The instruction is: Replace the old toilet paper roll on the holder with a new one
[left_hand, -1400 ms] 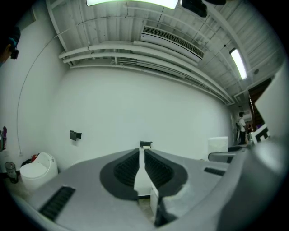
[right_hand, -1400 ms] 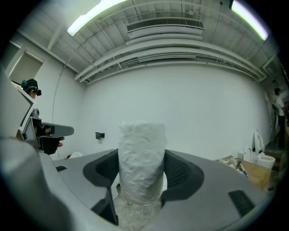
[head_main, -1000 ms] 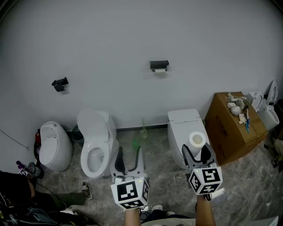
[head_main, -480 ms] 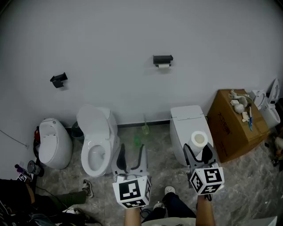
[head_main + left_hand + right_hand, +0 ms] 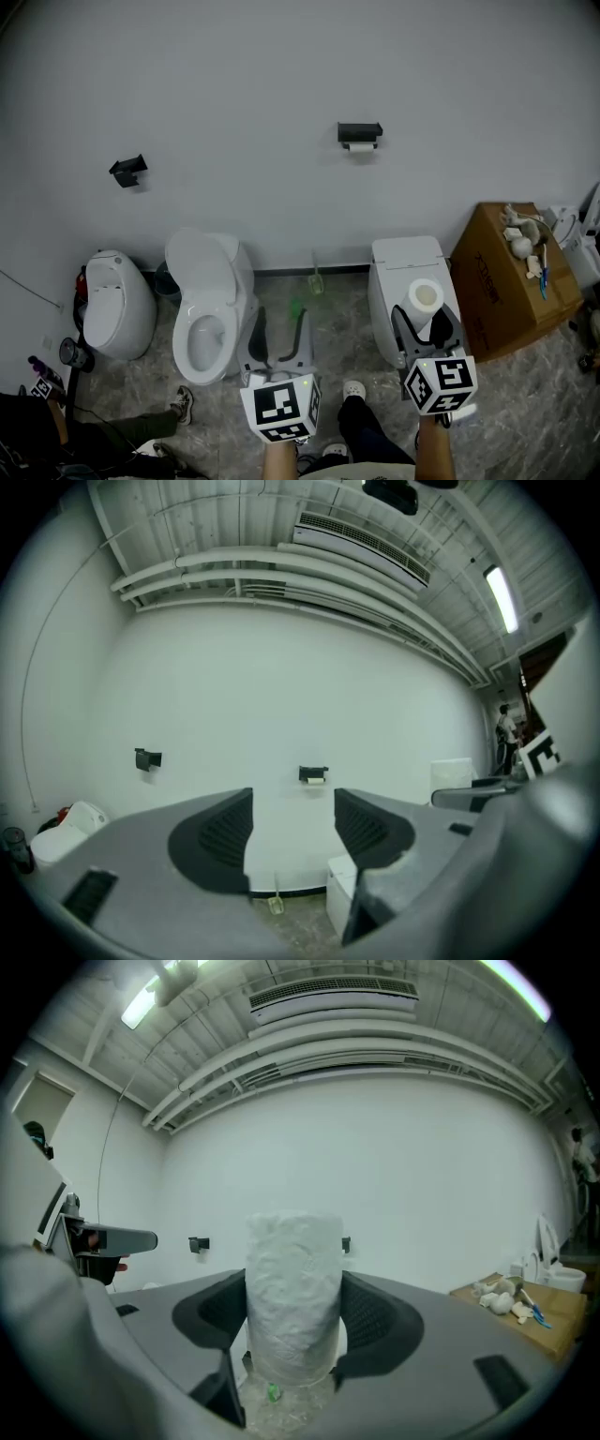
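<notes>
The right gripper point(image 5: 293, 1314) has its jaws closed against both sides of the new toilet paper roll point(image 5: 292, 1293), which stands upright between the ribbed pads with its core opening facing up in the head view. The left gripper point(image 5: 293, 829) has its jaws set wide apart with nothing between them; through the gap show the white wall and a patch of floor. The black holder point(image 5: 359, 131) is fixed high on the bare wall, with the old roll point(image 5: 360, 146), thin and white, hanging just under it. It sits well above and beyond both grippers. Below it, a strip of marbled floor point(image 5: 323, 314) runs to the wall between the open-lidded toilet point(image 5: 204, 305) and the closed toilet point(image 5: 405, 281); a green-tinted brush point(image 5: 316, 277) leans at the skirting in that strip. The closed toilet's left edge lies almost under the holder, and the cardboard box point(image 5: 502, 281) crowds its right side. A second black holder point(image 5: 127, 171) hangs further left, above a small rounded toilet point(image 5: 112, 305). The box side carries dark print, too small to read. Each gripper's cube bears black-and-white square patterns, no words.
</notes>
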A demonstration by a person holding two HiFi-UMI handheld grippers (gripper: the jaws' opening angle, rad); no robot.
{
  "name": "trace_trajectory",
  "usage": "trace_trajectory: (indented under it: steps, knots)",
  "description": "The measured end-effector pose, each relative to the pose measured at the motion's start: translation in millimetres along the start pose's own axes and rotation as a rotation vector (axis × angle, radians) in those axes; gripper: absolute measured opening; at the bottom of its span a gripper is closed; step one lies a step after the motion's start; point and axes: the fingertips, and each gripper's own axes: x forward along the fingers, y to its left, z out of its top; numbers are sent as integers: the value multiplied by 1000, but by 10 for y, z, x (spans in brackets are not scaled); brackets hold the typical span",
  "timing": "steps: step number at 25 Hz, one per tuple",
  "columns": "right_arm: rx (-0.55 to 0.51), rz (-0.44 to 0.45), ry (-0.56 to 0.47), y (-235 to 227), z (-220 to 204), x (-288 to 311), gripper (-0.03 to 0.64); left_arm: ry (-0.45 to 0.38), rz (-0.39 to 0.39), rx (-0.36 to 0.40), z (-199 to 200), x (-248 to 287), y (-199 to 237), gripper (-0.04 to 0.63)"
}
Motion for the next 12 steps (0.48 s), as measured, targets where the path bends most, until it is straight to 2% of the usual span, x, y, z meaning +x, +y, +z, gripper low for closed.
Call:
trace_trajectory:
  steps: [12]
  knots:
    - [-7, 56, -41, -718, 365, 1442, 302, -41, 70, 7, 284, 1464, -78, 253]
